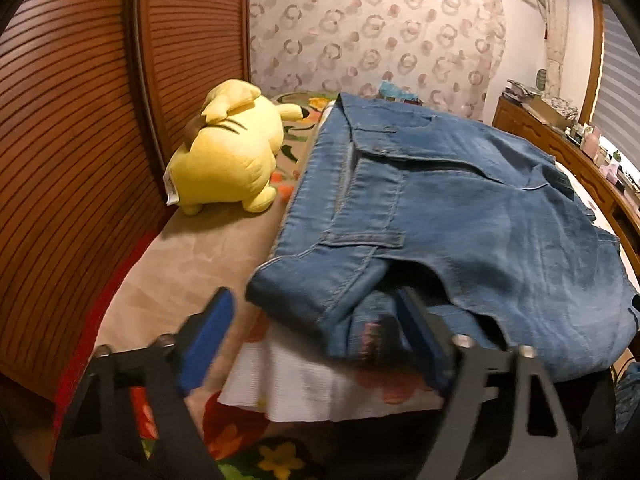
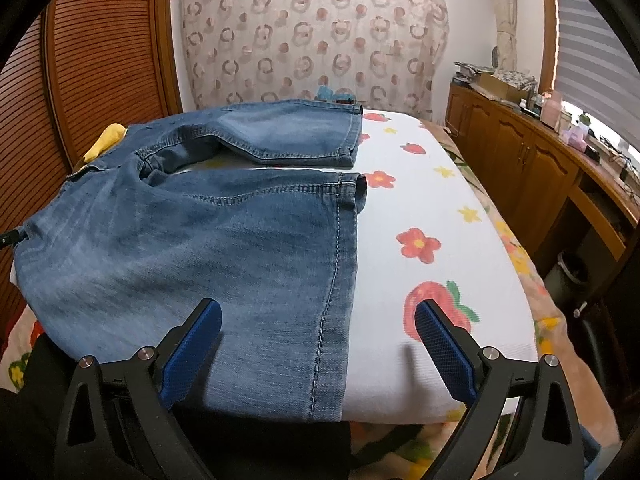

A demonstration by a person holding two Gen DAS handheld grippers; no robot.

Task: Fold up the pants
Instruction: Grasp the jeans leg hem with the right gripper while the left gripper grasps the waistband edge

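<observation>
Blue pads of the left gripper stood wide apart at the bottom of the left wrist frame, clamping nothing, with the waistband corner of the pants bunched between and just beyond them. That near corner was lifted and rumpled over the white flowered cloth; whether the right-hand pad touched denim could not be told through the blur. From there the waistband ran up the frame toward the upper centre, and the body of the pants spread off to the right.

At the bottom of the right wrist frame, the right gripper was likewise released, its jaws spread across the near leg's hem side, one pad over the denim and the other over the white flowered cloth. In that view the pants lay flat in the left and centre, both legs pointing right, the near leg below and the far leg in the upper centre, a gap of cloth between them.

So the long axis ran side to side, the left gripper nearest the waist and the right nearest the near hem. A first fold would likely carry the near leg up the frame onto the far one.

Further out, a yellow plush toy sat left of the waistband.
</observation>
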